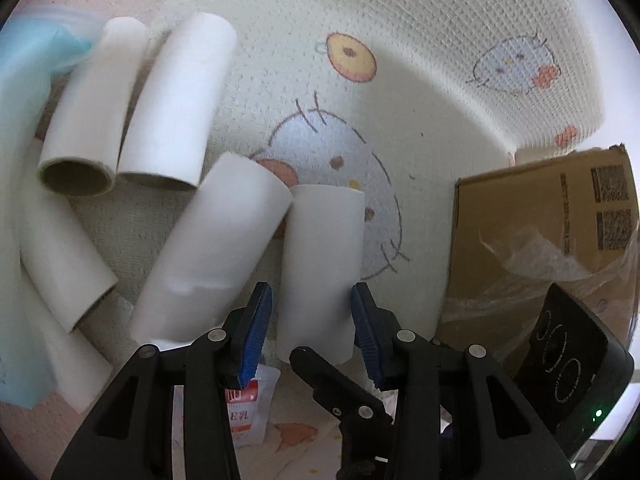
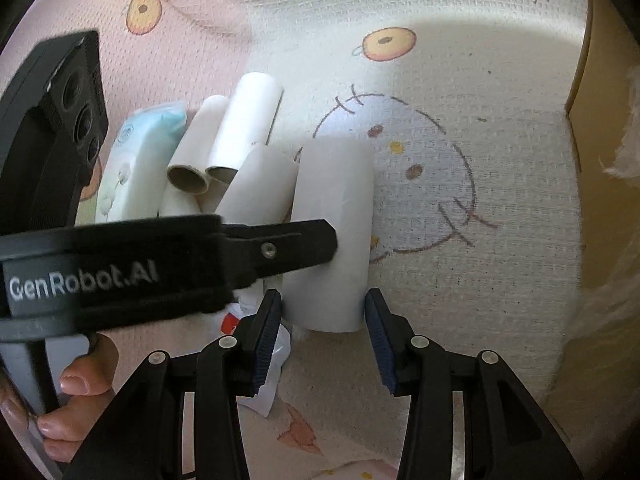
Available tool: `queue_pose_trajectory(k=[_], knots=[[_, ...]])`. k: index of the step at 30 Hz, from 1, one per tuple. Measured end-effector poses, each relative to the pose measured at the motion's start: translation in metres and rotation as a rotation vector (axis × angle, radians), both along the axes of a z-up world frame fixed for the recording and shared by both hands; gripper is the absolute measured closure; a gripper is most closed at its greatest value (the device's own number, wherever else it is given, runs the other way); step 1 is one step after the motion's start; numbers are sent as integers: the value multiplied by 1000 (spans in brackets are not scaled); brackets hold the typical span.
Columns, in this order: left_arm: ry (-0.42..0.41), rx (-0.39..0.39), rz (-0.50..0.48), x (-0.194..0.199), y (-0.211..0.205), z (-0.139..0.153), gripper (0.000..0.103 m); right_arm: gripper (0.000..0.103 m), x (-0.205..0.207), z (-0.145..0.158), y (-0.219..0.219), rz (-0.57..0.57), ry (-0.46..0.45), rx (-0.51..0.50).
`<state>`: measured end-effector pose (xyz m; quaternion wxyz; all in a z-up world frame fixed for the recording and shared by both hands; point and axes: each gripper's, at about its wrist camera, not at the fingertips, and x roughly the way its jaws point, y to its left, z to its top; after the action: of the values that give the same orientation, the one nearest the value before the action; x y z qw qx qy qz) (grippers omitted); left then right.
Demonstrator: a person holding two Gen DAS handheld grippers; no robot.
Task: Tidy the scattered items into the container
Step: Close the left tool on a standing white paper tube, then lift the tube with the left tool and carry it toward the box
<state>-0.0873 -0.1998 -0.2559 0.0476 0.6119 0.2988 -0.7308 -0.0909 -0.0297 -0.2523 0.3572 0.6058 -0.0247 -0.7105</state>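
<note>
A white cardboard tube (image 1: 320,256) lies lengthwise between the blue pads of my left gripper (image 1: 312,292), which is shut on its near end. In the right wrist view my right gripper (image 2: 323,294) is shut on the same tube (image 2: 332,208), its pads pressing both sides. One black finger of the left gripper (image 2: 312,240) crosses the tube's left side. Several more white tubes (image 1: 172,100) lie scattered to the left on the mat. The cardboard box (image 1: 532,220), lined with clear plastic, stands to the right.
A pale blue soft pack (image 2: 140,160) lies beyond the tubes at the left. A crumpled paper wrapper with red print (image 1: 248,404) sits under the grippers. A person's fingers (image 2: 80,388) hold the left gripper's handle. The patterned mat (image 2: 460,280) spreads toward the box (image 2: 596,160).
</note>
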Motion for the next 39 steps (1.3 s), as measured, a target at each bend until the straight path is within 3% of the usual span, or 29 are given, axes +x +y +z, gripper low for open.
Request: queue_pose_trajectory(k=[8, 17, 24, 33, 39], knots=[[36, 8, 31, -3, 0, -2, 57, 62, -4, 3, -1, -7, 7, -25], [58, -61, 0, -3, 16, 7, 58, 58, -3, 2, -4, 10, 51, -16], [129, -149, -13, 7, 26, 58, 58, 58, -5, 33, -10, 16, 99, -71], [288, -299, -17, 30, 43, 140, 58, 58, 2, 101, -15, 41, 243, -168], [338, -332, -7, 37, 47, 166, 58, 58, 7, 128, -13, 67, 322, -201]])
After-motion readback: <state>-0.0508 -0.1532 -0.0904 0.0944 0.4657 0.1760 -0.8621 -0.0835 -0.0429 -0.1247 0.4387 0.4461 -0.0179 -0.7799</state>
